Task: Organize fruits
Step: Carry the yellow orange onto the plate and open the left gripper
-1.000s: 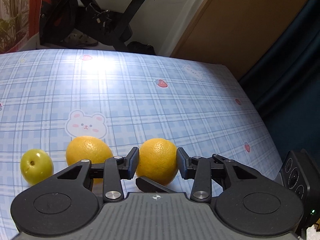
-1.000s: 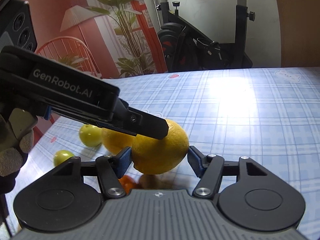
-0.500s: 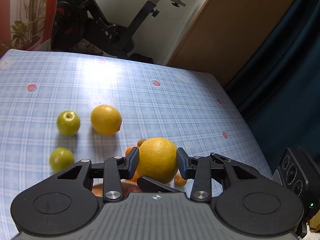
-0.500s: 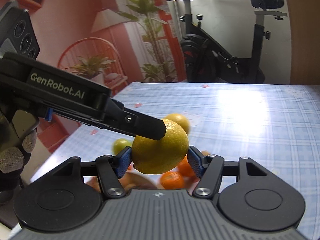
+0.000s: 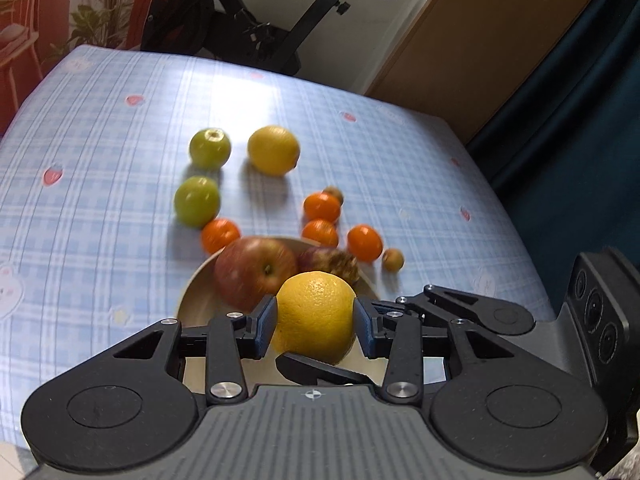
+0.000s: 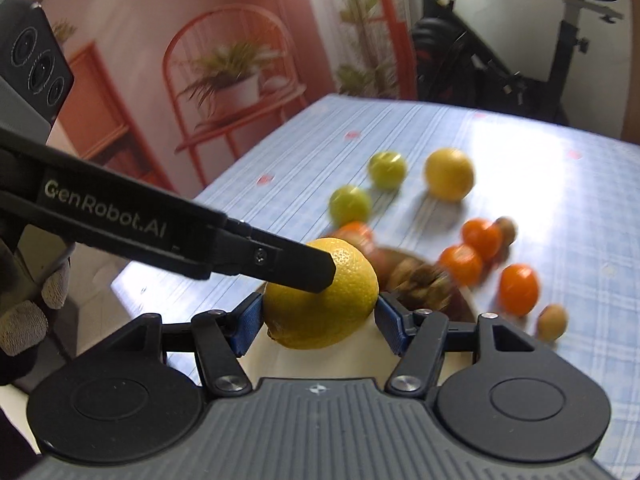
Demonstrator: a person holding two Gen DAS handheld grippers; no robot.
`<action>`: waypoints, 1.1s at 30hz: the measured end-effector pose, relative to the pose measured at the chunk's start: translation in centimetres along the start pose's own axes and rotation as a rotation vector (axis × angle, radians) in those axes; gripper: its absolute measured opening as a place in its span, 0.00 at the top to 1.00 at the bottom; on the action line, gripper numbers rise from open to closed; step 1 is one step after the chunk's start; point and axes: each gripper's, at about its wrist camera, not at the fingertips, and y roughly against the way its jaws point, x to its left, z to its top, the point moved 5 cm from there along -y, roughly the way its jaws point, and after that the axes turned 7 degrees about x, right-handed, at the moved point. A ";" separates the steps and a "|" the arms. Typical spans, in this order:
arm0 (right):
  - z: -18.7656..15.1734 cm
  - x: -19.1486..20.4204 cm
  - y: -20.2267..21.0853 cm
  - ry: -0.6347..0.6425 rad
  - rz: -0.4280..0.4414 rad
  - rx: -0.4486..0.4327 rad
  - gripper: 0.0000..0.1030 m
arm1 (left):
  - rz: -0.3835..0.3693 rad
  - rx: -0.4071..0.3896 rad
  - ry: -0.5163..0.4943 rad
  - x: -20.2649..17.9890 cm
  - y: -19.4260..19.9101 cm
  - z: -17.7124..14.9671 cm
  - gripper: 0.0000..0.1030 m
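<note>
Now both hand-held grippers, left [image 5: 315, 320] and right [image 6: 319, 314], are clamping one yellow orange [image 5: 316, 314] and carrying it over the wooden bowl [image 5: 200, 300], newly in view below, holding an apple [image 5: 256, 272] at 11 o'clock.

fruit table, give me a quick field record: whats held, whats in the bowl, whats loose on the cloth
held: one orange, gripped by both the left gripper and the right gripper
bowl: red apple and a brownish fruit behind it
loose on cloth: two green apples, one lemon, four tangerines, two small brown fruits
orange position: above the bowl's near side
</note>
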 end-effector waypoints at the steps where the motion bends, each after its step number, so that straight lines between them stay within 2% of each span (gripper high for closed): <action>1: -0.1 0.3 -0.4 0.006 0.003 0.013 0.38 | 0.001 0.005 0.001 0.3 -0.1 -0.2 0.58; 9: -0.2 0.7 -3.5 0.028 0.048 0.139 0.38 | 0.018 0.030 0.025 2.8 -1.1 -1.8 0.58; 14: 0.0 1.3 -5.3 0.060 0.058 0.187 0.39 | 0.019 0.043 0.050 4.5 -1.6 -2.1 0.58; 21: 0.5 1.7 -7.0 0.090 0.048 0.203 0.39 | 0.027 0.041 0.068 5.9 -1.8 -1.8 0.57; 33: 1.1 1.6 -7.6 0.069 0.063 0.165 0.38 | 0.039 0.011 0.077 6.6 -1.8 -1.4 0.57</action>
